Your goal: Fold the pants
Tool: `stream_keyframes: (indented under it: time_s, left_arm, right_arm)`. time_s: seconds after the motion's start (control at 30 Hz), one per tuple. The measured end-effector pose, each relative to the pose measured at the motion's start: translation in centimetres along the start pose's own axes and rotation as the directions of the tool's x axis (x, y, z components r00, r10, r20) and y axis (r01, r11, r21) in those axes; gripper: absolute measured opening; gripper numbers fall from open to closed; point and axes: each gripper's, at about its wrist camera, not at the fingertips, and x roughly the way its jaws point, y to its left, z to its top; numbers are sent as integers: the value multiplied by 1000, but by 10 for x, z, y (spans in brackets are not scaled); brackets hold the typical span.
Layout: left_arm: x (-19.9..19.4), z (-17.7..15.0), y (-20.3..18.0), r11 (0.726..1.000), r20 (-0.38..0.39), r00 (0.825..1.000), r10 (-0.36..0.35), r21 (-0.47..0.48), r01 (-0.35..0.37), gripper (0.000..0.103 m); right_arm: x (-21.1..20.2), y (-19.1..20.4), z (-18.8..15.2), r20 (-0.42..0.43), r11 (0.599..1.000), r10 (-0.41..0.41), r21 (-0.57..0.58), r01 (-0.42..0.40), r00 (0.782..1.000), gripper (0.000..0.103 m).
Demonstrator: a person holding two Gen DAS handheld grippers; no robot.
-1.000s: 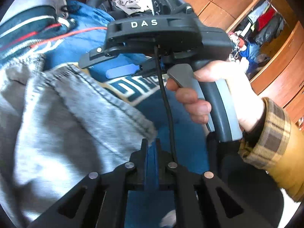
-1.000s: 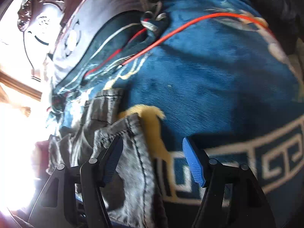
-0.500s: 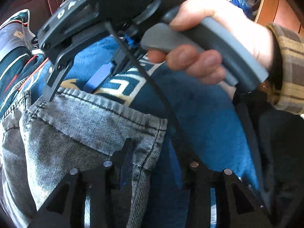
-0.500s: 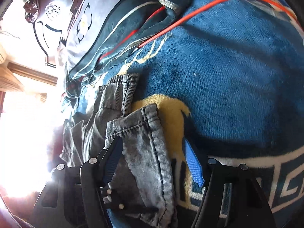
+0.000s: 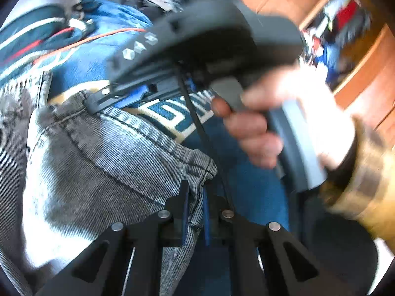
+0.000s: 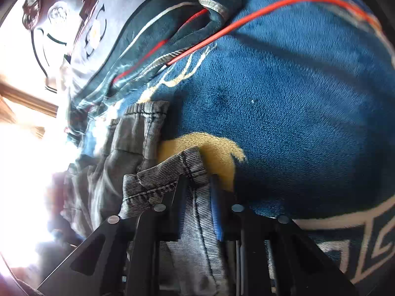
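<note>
With both pinches set on the hem of the grey pants (image 5: pixel 103 162), you are at the lift-and-carry part of the fold, so keep the two grips matched. Your left gripper (image 5: pixel 196 212) is clamped narrow on one hem corner, the denim bunched between its blue pads and trailing away to its left; your right gripper (image 6: pixel 198 204) is likewise closed on the other hem corner, with cloth running back between its arms. Ahead of the right gripper, the rest of the garment lies rumpled on the blue blanket (image 6: pixel 296 123), the waistband (image 6: pixel 148 113) up and to its left. Raise both corners together and level, holding the hem taut between them so no slack sags in the middle. Carry it forward toward the waistband, low over the fabric, and watch the black cable (image 5: pixel 205 133) crossing just ahead of the left gripper, and your right hand (image 5: pixel 276 118) close beside it, since either could snag.
</note>
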Motion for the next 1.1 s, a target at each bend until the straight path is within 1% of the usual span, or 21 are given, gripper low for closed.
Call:
stream_keyframes:
  time_s: [0.07,0.17,0.2,0.23,0.27,0.3,0.37,0.43,0.5,0.53,0.57,0.6,0.63,0.67,0.73,0.77,0.8,0.87,0.93,1.03,1.1]
  left_arm:
    - [-12,1,7,997,27,998,-60,-42,61,11]
    - [-25,1,10,993,53,993,-107,-38,109,11]
    - [-25,0,8,993,48,993,-111,-34,113,11]
    - [-22,-2,9,994,37,994,-102,-29,103,11]
    - [-10,-6,6,995,18,995,-95,-34,96,11]
    - [2,-10,6,995,-6,996,-86,-46,85,12]
    - [13,-19,11,996,-38,997,-72,-62,70,13]
    - [8,-21,11,994,-14,997,-73,-80,72,16]
    - [0,-20,7,994,-22,997,-71,-83,69,22]
    - [-7,-17,7,995,-27,998,-57,-82,55,30]
    - [-13,-13,6,996,-23,998,-50,-82,48,39]
    - [-25,-10,6,995,-1,999,-49,-82,48,45]
    - [-37,-8,6,995,30,999,-44,-88,47,63]
    - [-48,-7,5,994,60,998,-30,-99,36,78]
    - [-83,-4,17,992,138,990,3,-125,14,80]
    - [-97,-3,27,990,162,986,28,-144,-5,80]
    - [-108,2,39,984,167,983,70,-175,-40,80]
    - [-123,8,73,959,142,976,164,-257,-124,80]
    - [-128,18,108,918,107,965,239,-348,-189,79]
    - [-133,28,149,866,55,952,301,-433,-249,79]
    - [-127,26,167,845,36,946,323,-460,-271,79]
  right_arm:
    - [-8,3,-3,33,1000,-23,-13,24,999,9]
    - [-32,3,-12,108,999,-50,-9,51,993,8]
    - [-37,1,-14,124,998,-56,1,56,991,8]
    - [-46,-3,-17,158,996,-85,25,83,984,8]
    - [-50,-7,-18,174,994,-109,36,104,979,8]
    - [-51,-11,-18,178,991,-130,49,123,975,8]
    - [-45,-24,-19,144,981,-182,96,169,973,8]
    - [-38,-30,-23,123,978,-185,121,170,975,8]
    - [-38,-32,-24,128,976,-185,139,167,974,10]
    - [-39,-32,-23,125,975,-182,151,163,975,12]
    - [-41,-30,-21,128,974,-179,166,157,976,17]
    - [-43,-28,-21,133,973,-180,171,156,975,29]
    - [-46,-21,-20,148,974,-183,166,158,972,35]
    - [-49,-16,-20,159,975,-182,156,158,970,46]
    - [-53,1,-19,185,981,-172,124,150,968,48]
    - [-53,9,-17,187,984,-158,110,139,970,48]
    - [-52,13,-16,188,986,-147,104,130,971,48]
    - [-48,28,-10,191,992,-111,86,96,975,48]
    - [-43,38,-4,185,994,-90,69,78,979,48]
    - [-24,53,10,153,997,-63,43,57,986,48]
    - [-10,58,19,125,998,-60,28,57,990,48]
